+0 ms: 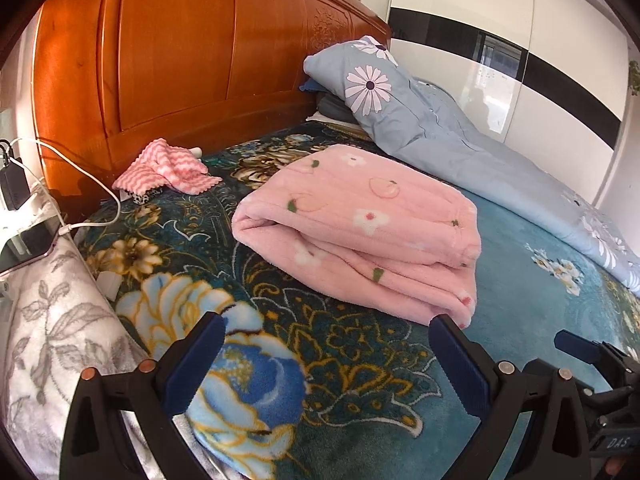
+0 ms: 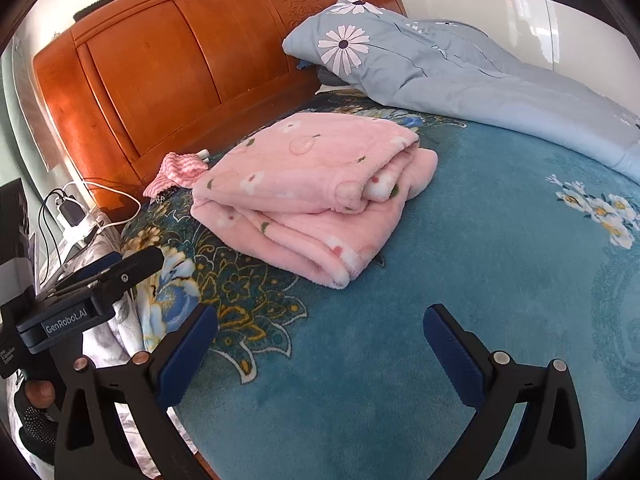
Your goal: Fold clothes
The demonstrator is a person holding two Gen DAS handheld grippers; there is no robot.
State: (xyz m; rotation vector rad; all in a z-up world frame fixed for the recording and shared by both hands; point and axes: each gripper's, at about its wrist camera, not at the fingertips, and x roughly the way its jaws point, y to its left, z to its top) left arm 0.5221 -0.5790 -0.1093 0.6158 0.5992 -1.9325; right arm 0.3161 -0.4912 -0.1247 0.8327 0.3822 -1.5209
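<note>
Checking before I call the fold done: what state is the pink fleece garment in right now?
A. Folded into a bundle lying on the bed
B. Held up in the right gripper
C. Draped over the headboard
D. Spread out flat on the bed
A: the pink fleece garment lies in stacked layers on the bed cover, and both the left gripper and the right gripper are open and empty.

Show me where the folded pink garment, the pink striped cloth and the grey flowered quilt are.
folded pink garment [image 1: 360, 216], left wrist view, top layer.
pink striped cloth [image 1: 168, 168], left wrist view, middle of the crumpled part.
grey flowered quilt [image 2: 460, 76], right wrist view, upper surface.
</note>
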